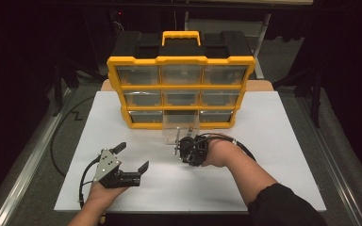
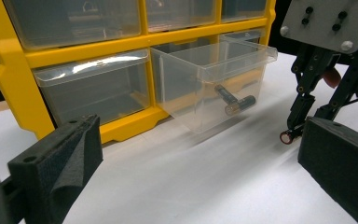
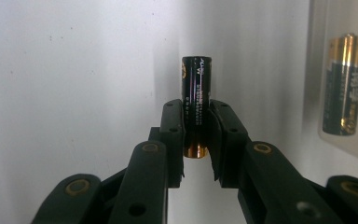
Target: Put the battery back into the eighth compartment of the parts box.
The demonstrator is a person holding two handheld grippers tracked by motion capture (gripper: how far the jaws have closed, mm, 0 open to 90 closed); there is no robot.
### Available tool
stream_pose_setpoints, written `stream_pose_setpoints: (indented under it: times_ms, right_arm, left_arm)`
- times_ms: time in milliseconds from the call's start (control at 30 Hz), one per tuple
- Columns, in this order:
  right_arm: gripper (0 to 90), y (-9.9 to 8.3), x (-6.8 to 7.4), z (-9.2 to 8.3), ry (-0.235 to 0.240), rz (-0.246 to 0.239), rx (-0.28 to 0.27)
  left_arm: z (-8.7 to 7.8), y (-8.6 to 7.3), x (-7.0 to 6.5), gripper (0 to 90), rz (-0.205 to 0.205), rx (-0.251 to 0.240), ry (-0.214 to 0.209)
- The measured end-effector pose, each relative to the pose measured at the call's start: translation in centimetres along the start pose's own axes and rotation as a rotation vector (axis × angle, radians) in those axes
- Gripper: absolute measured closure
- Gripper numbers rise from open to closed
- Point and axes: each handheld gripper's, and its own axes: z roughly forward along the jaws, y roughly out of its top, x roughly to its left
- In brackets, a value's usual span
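Note:
A black battery (image 3: 196, 88) with a copper end sits between the jaws of my right gripper (image 3: 196, 110), which is shut on it and points down at the white table top. From the left gripper view, that battery's end (image 2: 286, 137) hangs just above the table beside a clear drawer (image 2: 214, 79) pulled out of the yellow organizer (image 1: 181, 89). Two more batteries (image 2: 237, 103) lie inside the drawer. My left gripper (image 1: 134, 156) rests open on the table at the left, nothing between its pads (image 2: 70, 158).
The organizer holds several clear drawers in three rows, with a yellow handle (image 1: 181, 36) on top. The white board (image 1: 273, 155) covers the table, and black cables trail from both grippers. Dark floor and a metal rail (image 1: 23, 179) flank the table.

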Motion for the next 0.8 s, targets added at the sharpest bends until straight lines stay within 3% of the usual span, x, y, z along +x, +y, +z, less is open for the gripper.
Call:
stream_pose_setpoints:
  times_ms: [800]
  right_arm:
    - [78.6,-0.8,-0.3,-1.5,-0.001,0.004,0.012]
  left_arm:
    - [0.0,0.0,0.0,0.7,-0.001,-0.001,0.003]
